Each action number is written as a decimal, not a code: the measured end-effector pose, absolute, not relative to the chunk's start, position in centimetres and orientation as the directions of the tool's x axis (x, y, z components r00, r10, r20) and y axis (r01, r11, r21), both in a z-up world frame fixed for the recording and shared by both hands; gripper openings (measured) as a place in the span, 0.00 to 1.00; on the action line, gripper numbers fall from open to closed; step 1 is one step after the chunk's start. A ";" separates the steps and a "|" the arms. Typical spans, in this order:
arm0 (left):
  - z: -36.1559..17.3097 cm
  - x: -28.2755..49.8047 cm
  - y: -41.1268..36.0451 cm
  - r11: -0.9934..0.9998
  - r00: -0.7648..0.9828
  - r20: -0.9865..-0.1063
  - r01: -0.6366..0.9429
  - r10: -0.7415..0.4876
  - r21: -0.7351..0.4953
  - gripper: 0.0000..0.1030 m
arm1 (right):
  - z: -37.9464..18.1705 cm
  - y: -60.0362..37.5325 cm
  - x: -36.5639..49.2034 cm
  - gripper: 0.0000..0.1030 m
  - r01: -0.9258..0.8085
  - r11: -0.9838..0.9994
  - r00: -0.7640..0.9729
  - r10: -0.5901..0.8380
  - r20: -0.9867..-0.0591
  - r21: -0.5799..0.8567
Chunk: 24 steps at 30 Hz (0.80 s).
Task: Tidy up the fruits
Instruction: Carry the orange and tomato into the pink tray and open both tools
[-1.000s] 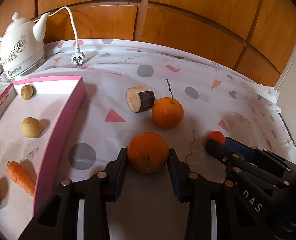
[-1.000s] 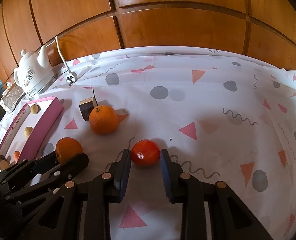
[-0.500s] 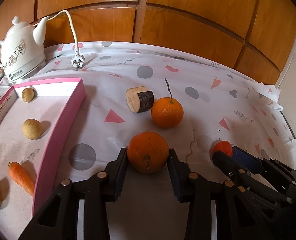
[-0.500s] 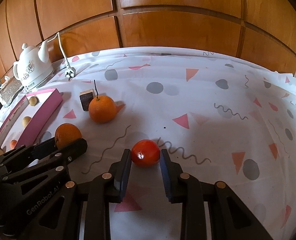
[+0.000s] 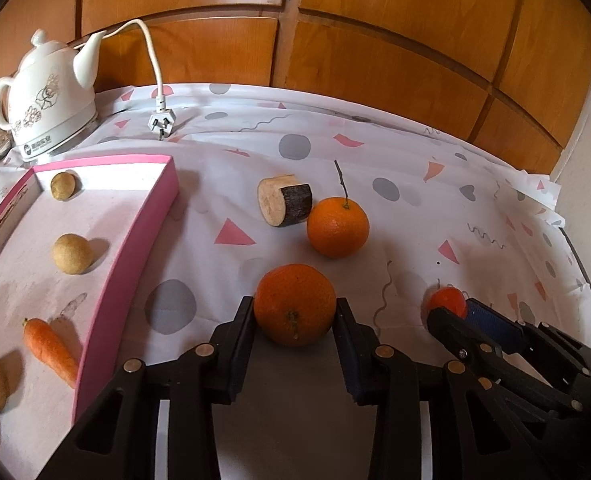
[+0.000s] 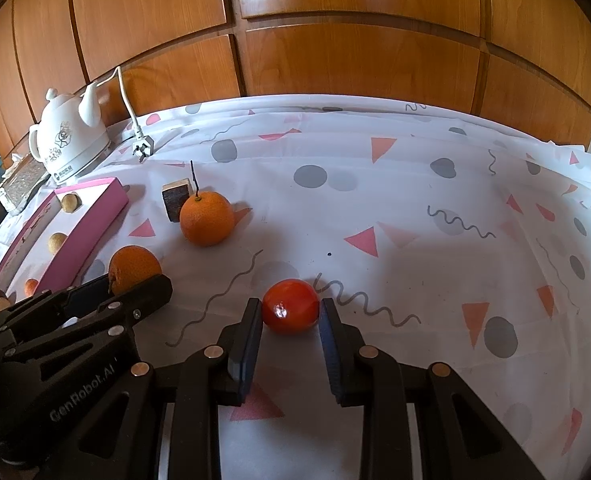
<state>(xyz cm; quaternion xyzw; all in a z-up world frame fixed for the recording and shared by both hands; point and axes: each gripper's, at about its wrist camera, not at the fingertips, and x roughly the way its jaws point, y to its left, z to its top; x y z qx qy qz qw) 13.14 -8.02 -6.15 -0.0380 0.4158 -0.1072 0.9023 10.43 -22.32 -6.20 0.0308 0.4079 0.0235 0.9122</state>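
My left gripper (image 5: pixel 295 310) is shut on a large orange (image 5: pixel 294 303), both pads against its sides; the orange also shows in the right wrist view (image 6: pixel 134 267). My right gripper (image 6: pixel 291 312) is shut on a small red tomato (image 6: pixel 291 306), seen partly hidden in the left wrist view (image 5: pixel 447 302). A second orange (image 5: pixel 337 226) with a long stem lies on the cloth beyond, also in the right wrist view (image 6: pixel 206 218). A pink tray (image 5: pixel 131 236) at the left holds a carrot (image 5: pixel 49 350) and several round brown fruits (image 5: pixel 72 253).
A cut wood log piece (image 5: pixel 285 205) lies next to the stemmed orange. A white kettle (image 5: pixel 45 100) with a loose cord and plug (image 5: pixel 161 125) stands at the back left. Wood panelling rises behind the table. The cloth's edge falls away at the right.
Both grippers have lifted and drawn back a little with their fruit. The right gripper with the tomato has shifted right, away from the left gripper.
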 end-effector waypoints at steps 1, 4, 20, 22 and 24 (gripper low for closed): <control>-6.1 13.0 -7.9 0.975 0.632 -0.742 0.159 -0.223 -0.158 0.37 | -6.2 -22.3 10.3 0.28 -0.018 0.997 0.665 0.068 -0.744 0.075; -6.0 12.3 -7.6 0.976 0.631 -0.744 0.157 -0.219 -0.154 0.37 | -6.0 -22.0 9.8 0.28 -0.026 0.997 0.663 0.071 -0.745 0.072; -5.2 7.3 -6.6 0.978 0.655 -0.729 0.178 -0.199 -0.107 0.37 | -6.1 -19.8 6.1 0.28 -0.066 0.996 0.661 0.084 -0.746 0.053; -4.9 6.8 -6.6 0.977 0.660 -0.723 0.184 -0.202 -0.105 0.37 | -6.1 -19.8 5.7 0.28 -0.067 0.996 0.660 0.086 -0.746 0.055; -4.7 6.3 -6.5 0.976 0.663 -0.720 0.186 -0.208 -0.111 0.37 | -6.1 -19.7 5.4 0.28 -0.067 0.996 0.660 0.087 -0.746 0.057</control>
